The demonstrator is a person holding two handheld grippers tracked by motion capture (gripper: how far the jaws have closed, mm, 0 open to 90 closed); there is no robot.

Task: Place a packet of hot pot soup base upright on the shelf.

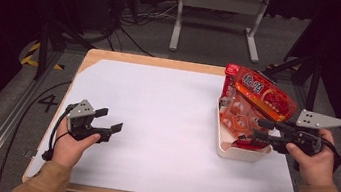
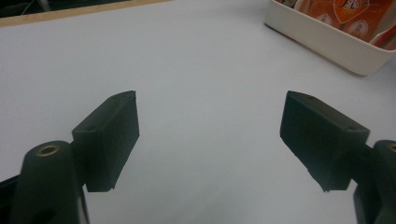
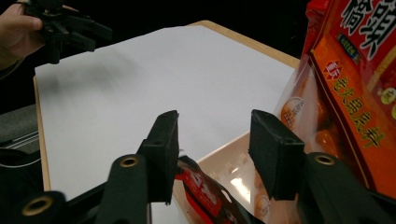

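right gripper (image 1: 260, 129): jaws parted about halfway, nothing pinched; hovering over white bin (image 1: 231, 151), a small red packet (image 3: 205, 189) just below the tips, not touched.
big snack bag (image 1: 258, 94): red-orange, propped upright in the bin, top leaning out over the far rim; just beside the right jaw in the right gripper view, apart from the pad.
bin: near right edge of white table sheet (image 1: 154, 124), holding orange packets too.
left gripper (image 1: 108, 120): wide open, empty, resting low over bare sheet, well apart from bin.
step: judged release done, bag left in bin.
next: likely back the right gripper out without snagging the bag, which could tip.
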